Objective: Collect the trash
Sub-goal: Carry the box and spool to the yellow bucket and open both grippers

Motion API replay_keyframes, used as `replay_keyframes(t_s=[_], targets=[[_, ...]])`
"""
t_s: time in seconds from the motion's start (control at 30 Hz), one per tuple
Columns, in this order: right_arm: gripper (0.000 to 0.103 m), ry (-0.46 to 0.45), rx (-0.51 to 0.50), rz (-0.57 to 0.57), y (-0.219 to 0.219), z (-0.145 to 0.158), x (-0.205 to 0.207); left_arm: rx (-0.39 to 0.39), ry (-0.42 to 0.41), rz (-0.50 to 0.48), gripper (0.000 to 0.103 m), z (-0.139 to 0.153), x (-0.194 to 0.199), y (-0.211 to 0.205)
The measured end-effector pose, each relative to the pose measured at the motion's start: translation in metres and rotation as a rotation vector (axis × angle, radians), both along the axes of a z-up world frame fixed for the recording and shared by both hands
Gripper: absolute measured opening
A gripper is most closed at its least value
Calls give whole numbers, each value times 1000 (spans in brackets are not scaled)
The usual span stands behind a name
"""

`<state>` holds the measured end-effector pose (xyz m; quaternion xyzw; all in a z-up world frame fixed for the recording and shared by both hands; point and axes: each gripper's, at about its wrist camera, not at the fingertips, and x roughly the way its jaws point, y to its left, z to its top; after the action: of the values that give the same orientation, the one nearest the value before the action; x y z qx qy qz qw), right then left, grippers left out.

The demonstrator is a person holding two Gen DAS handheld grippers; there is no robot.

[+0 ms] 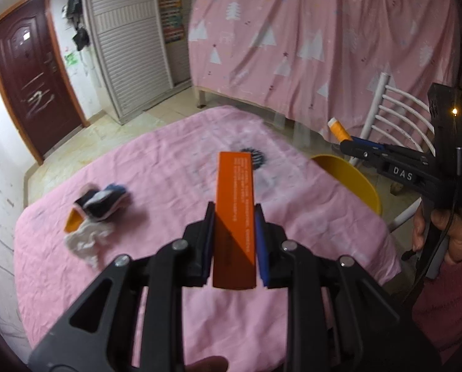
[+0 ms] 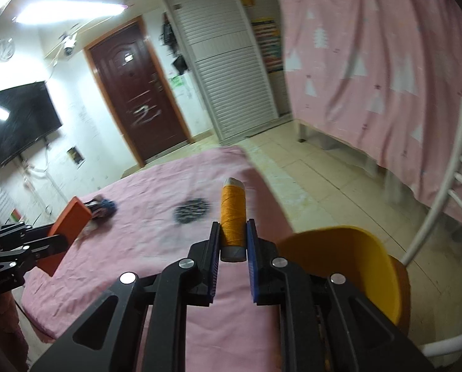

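My left gripper (image 1: pixel 234 214) is shut on a long orange box (image 1: pixel 235 204) and holds it above the pink-covered table (image 1: pixel 169 294). It also shows in the right wrist view (image 2: pixel 71 220). My right gripper (image 2: pixel 233 232) is shut on an orange thread spool (image 2: pixel 232 214) above the table's right edge, next to a yellow bin (image 2: pixel 355 257). In the left wrist view the spool (image 1: pixel 339 128) and the bin (image 1: pixel 352 179) are at the right. A pile of crumpled trash (image 1: pixel 96 214), white, dark and orange, lies on the table's left part.
A dark round patch (image 1: pixel 255 156) marks the tablecloth. A white chair (image 2: pixel 442 192) stands behind the bin. A pink tree-patterned sheet (image 1: pixel 324 37) hangs at the back. A brown door (image 2: pixel 138 93), a white louvred cabinet (image 2: pixel 228 62) and a wall TV (image 2: pixel 17 121) lie beyond.
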<state>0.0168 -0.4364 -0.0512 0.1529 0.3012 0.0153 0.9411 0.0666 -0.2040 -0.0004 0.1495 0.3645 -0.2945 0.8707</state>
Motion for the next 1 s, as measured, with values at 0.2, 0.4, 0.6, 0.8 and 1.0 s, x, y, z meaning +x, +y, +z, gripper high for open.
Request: replay_keyframes(t_s=[0.2,0.4,0.6,0.8,1.0], targets=[[10,-8,54,-95,-49,-14,-16,7,-2,-53,22,3,-7,-51],[10,1,109,-146,-82,-30,-17,11,34,-94,22,-4,-8,-102],[10,5,127,-174,-97,-36,-22,27,104,-126,22,-16,-1,-144],[10,2,151,-196,-107,-42,-26,50,116,-142,22,-22,4,-176],[10,21,156,-201,-110,-48,-23,21,150,-127,60,-16,10,-191]])
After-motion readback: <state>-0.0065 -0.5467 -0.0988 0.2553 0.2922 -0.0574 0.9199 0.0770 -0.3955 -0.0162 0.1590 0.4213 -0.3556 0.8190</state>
